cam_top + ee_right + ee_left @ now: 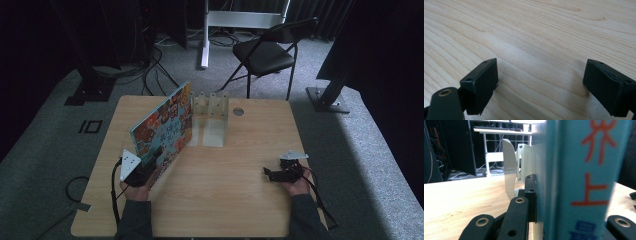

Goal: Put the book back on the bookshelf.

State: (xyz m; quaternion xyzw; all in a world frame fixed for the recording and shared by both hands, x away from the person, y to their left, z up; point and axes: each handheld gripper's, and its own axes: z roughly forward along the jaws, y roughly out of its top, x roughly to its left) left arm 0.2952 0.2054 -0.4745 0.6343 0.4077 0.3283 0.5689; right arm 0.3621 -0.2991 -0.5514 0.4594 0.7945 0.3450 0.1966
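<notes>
Nearest the bottom edge of the high view: two dark sleeves coming in over the pale wooden bench, one hand on each tool.

Left gripper, black with a grey three-cornered plate on top, clamped on the near lower corner of a big flat picture book with a teal spine and a busy orange-and-teal cartoon cover. Jaws shut tight on it, seen up close in the left gripper view with the black left gripper pinching the teal spine of the book, orange characters running down it. Book standing on its long edge on the bench, tilted a bit, running diagonally from the near left toward the far middle.

Right gripper, same black build, resting low over the bench near the right side, well apart from the book. In the right gripper view, right gripper with jaws spread wide, nothing but bare wood grain between them.

Further back, just beside the book's far end: a clear plastic rack with upright dividers, standing on the bench. Small round grommet right of it.

Beyond the bench, on grey carpet: a black folding chair.
</notes>
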